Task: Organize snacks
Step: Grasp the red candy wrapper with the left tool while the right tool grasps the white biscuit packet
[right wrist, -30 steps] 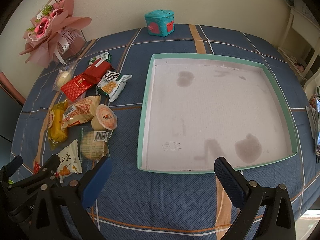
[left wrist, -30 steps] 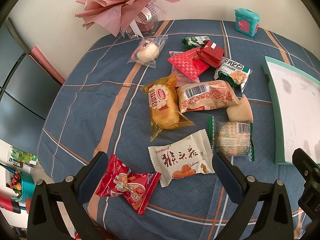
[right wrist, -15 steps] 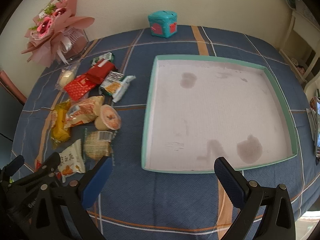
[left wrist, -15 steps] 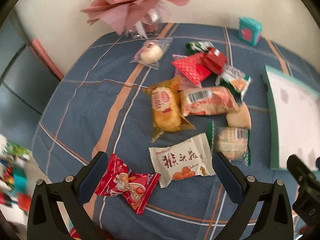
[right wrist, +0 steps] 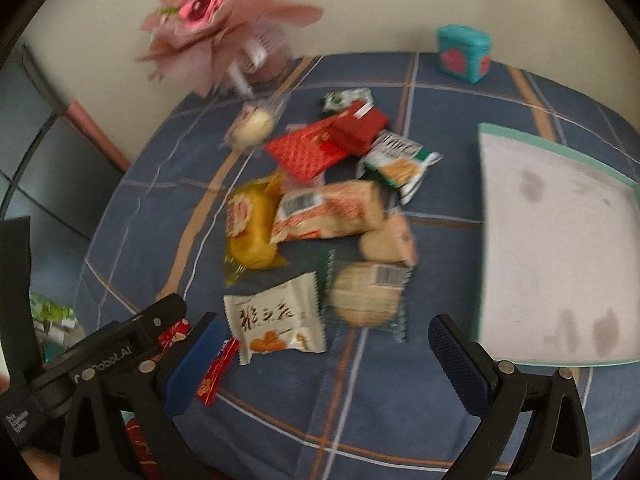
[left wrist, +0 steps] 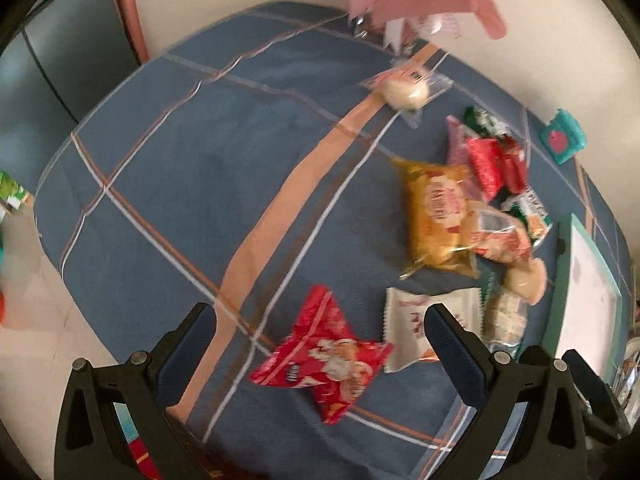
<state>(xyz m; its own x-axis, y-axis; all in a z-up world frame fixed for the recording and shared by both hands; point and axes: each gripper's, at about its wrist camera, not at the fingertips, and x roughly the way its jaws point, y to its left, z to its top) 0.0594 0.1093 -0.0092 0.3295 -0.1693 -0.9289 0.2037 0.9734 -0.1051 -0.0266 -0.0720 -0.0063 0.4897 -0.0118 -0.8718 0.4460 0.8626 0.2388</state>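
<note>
Your left gripper [left wrist: 320,344] hangs with its jaws spread wide and nothing between them, and the red snack packet [left wrist: 324,354] lies almost straight ahead, framed in the gap. That packet sits alone toward the near left corner of the table [left wrist: 192,184], apart from the main pile, and its long axis runs slantwise across your jaw line, from the upper left down toward the lower right in the left wrist view. You would probably need a small turn of the wrist so the pads close across its narrow waist rather than along its length.

Your right gripper [right wrist: 332,364] is also spread apart and empty. The white packet [right wrist: 276,320] lies just ahead of its left finger, and the round cake in the green-edged wrapper [right wrist: 366,298] sits just beside that, nearer the middle of the gap. From that view the red snack packet pokes out beside the left finger, partly hidden by the other tool.

The rest of the snacks cluster mid-table: the yellow bun packet [left wrist: 436,216] with the orange-and-white bar [right wrist: 328,210] touching it, and the red and green wrappers behind them toward the far edge. The teal-rimmed tray [right wrist: 486,240] lies along the right edge of the table, bare inside as far as the frames show it.

So the red packet belongs to your left hand, which is plainly nearer; the round cake and the white one suit your right, which is also nearer the tray. Both views are blurred, so fine detail is unsure.
</note>
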